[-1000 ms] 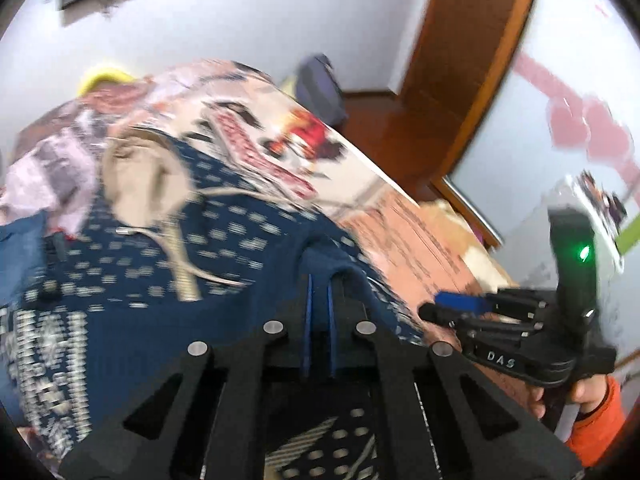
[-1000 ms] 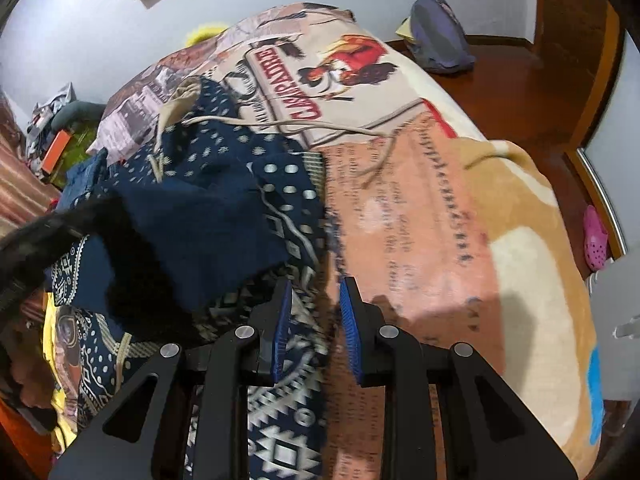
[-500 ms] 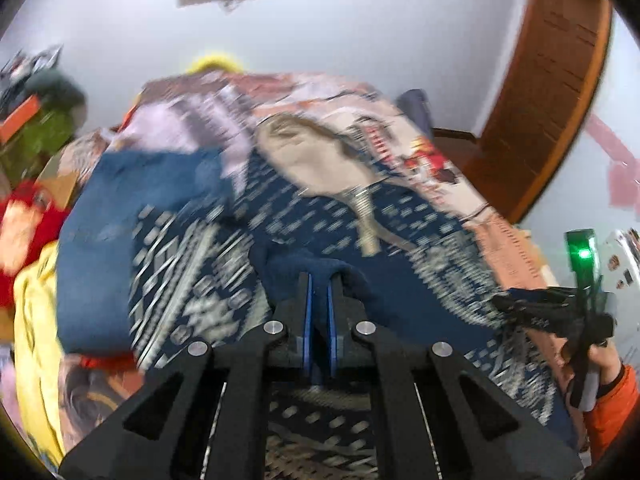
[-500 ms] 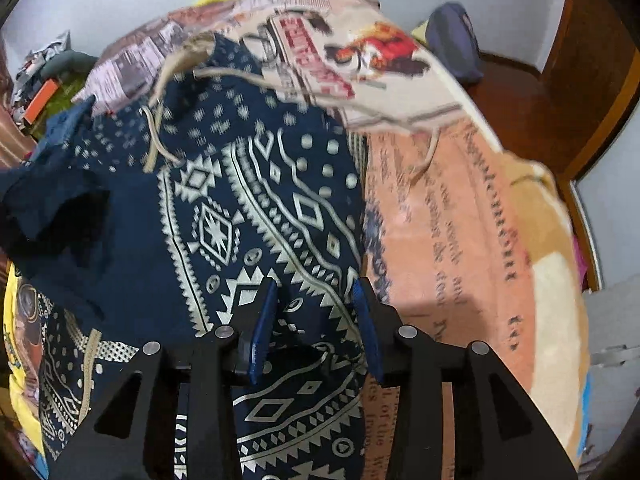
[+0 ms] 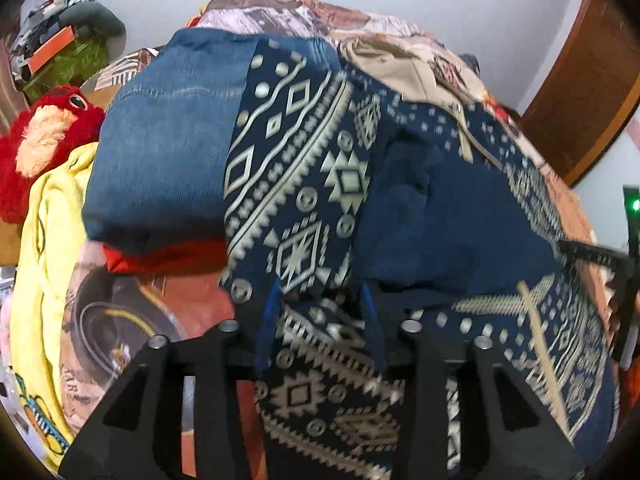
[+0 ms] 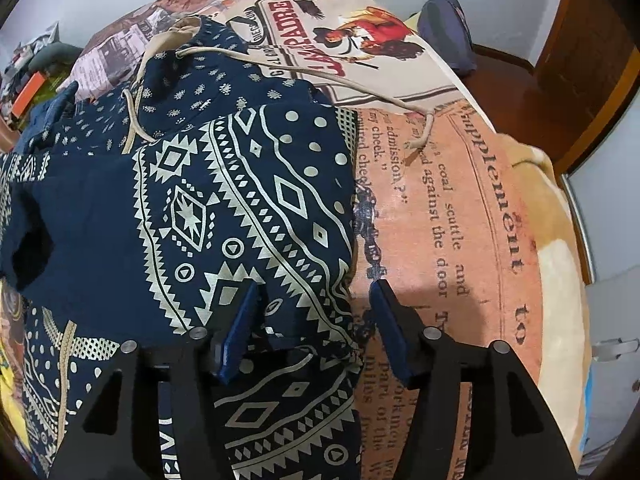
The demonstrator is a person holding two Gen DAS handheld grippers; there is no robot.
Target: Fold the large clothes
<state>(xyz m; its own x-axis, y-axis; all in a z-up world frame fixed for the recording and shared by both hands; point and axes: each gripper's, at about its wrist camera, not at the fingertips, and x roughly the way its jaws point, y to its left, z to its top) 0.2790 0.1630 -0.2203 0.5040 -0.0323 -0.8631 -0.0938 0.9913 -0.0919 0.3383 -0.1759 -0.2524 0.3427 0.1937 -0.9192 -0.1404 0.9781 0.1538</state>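
both tongs, left (image 5: 320, 300) and right (image 6: 314, 296), opening over patterned navy garment (image 6: 224, 208), unclamped

My left wrist camera looks steeply down, close over the navy patterned garment (image 5: 304, 184), with folded jeans (image 5: 168, 140) off to its left. My right wrist camera tilts down over the same garment (image 6: 224, 208) by the printed bedspread (image 6: 452, 216). Both views share that garment; the blurred left edges are probably clutter.

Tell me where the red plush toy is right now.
The red plush toy sits at the left edge of the left wrist view, above the yellow garment and left of the blue jeans.
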